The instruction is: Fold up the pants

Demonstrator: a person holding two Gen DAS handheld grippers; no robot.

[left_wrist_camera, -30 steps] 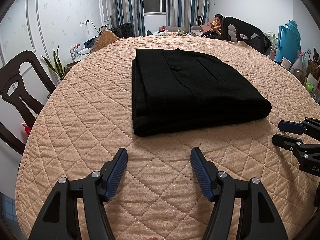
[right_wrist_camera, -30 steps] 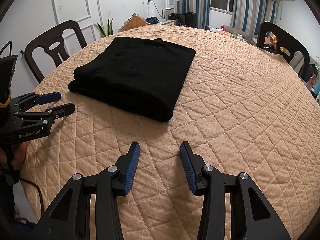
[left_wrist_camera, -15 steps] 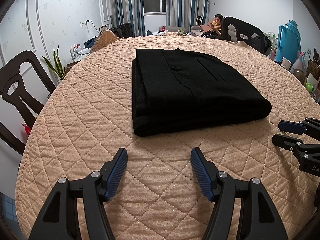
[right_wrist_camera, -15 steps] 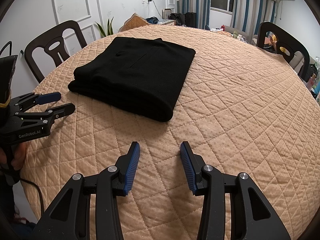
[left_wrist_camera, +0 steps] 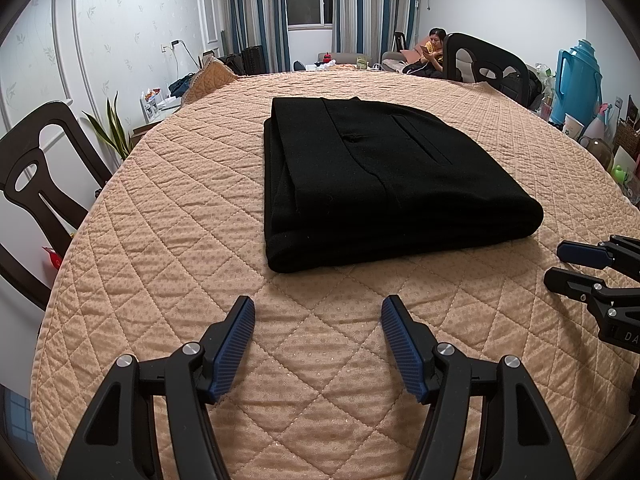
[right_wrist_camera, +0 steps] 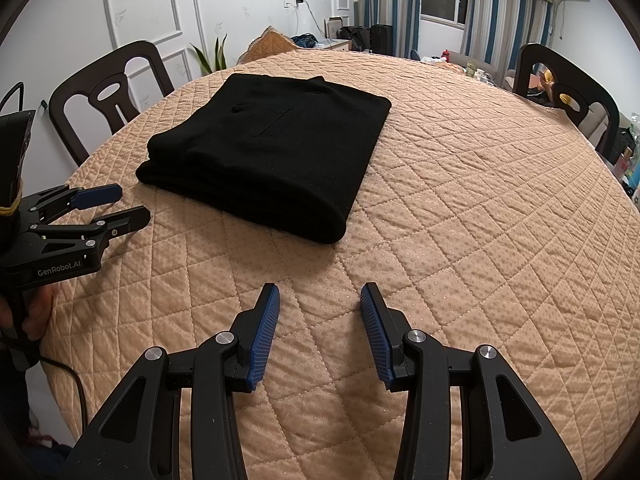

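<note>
**Pants lie folded; both grippers hover empty at the near edge**

At the far left a dark chair [left_wrist_camera: 36, 184] stands outside the quilted tabletop [left_wrist_camera: 168, 240]. The left gripper [left_wrist_camera: 318, 316] hangs over bare quilt near the table's near edge, its jaws spread wide with nothing between them. Ahead of it, close but not touching, the black pants [left_wrist_camera: 380, 184] rest as a compact, layered rectangle around the middle of the tabletop, a welt pocket showing on the top layer and the thick rounded fold facing the grippers. To the right, the right gripper [right_wrist_camera: 320, 304] sits beside its partner, jaws parted somewhat less widely and likewise empty. Beyond it the quilt runs bare to a second chair [right_wrist_camera: 568, 96].

Judging by the tidy stack, the folding looks essentially complete, so the main risk now is undoing it. A jaw lowered carelessly toward the near fold could catch only the top layer and drag it off the stack, skewing the edges. The left side of the bundle shows several loose layers slightly stepped, and a nudge there would likely fan them out. The quilted cover itself is soft and wrinkled; a pinch at the stack's base could gather quilt with cloth and shift the whole bundle.
</note>
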